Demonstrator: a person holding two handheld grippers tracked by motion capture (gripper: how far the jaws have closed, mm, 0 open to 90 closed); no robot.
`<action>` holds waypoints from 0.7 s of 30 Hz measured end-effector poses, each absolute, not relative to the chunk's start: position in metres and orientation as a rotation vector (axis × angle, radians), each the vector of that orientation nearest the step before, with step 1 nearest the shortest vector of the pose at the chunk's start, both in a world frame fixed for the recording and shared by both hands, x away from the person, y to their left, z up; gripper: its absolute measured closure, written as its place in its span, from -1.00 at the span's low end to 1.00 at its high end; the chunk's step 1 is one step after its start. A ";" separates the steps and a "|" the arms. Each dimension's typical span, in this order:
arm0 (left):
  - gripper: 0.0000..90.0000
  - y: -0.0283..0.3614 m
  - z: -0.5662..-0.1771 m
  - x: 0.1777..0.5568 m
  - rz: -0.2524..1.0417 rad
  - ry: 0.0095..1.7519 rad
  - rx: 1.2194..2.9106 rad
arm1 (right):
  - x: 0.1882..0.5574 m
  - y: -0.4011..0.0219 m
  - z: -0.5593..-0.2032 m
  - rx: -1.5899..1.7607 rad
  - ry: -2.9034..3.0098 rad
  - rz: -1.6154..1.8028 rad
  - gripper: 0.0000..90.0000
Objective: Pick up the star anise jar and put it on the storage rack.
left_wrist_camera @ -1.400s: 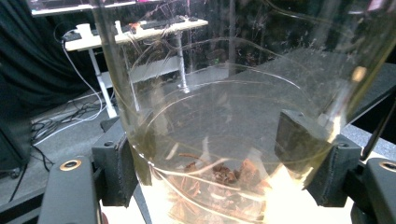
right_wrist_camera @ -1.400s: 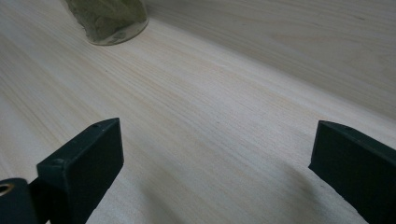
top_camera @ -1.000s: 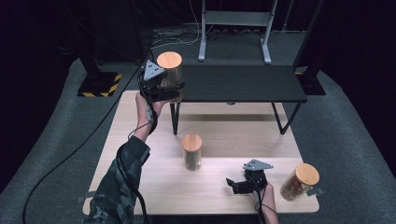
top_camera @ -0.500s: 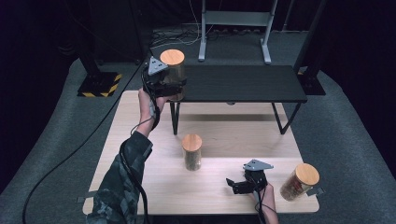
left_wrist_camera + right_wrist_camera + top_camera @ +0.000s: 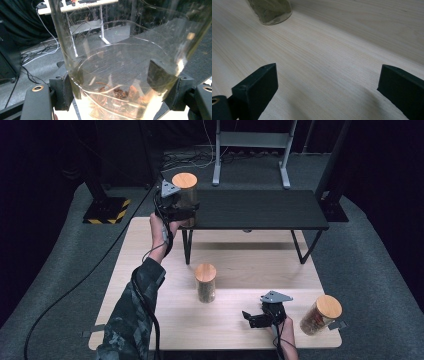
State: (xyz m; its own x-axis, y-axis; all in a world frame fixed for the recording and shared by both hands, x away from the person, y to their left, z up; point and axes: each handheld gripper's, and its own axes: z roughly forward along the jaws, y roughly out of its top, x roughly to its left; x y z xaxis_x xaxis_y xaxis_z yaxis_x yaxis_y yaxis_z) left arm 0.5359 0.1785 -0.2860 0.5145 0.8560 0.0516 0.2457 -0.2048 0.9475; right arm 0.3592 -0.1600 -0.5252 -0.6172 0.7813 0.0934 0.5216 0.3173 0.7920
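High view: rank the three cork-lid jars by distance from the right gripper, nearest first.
From the right gripper:
1. Jar at the table's right front edge, beside it.
2. Jar at mid-table, to its left.
3. Jar in the left gripper, far back by the black shelf.

Three cork-lidded glass jars show: one jar upper left of the frame, one jar at centre, one jar lower right; two grippers, two tables.
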 end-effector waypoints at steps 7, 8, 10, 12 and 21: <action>-0.45 0.177 -0.288 0.539 0.727 0.939 1.724 | 0.359 -0.160 -0.525 1.172 2.279 1.195 -0.96; -0.45 0.177 -0.288 0.539 0.724 0.939 1.723 | 0.359 -0.160 -0.525 1.172 2.279 1.196 -0.96; -0.45 0.179 -0.288 0.540 0.713 0.944 1.715 | 0.359 -0.160 -0.525 1.172 2.280 1.195 -0.96; -0.45 0.182 -0.290 0.542 0.689 0.950 1.696 | 0.359 -0.160 -0.525 1.171 2.280 1.194 -0.96; -0.45 0.182 -0.292 0.545 0.685 0.944 1.686 | 0.359 -0.160 -0.525 1.168 2.280 1.192 -0.96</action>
State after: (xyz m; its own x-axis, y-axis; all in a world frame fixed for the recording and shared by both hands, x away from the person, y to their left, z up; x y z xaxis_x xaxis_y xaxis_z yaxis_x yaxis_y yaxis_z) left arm 0.5452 0.1819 -0.2916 0.5273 0.8496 -0.0074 0.2568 -0.1510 0.9546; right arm 0.3590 -0.1596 -0.5252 -0.6168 0.7820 0.0892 0.5196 0.3194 0.7924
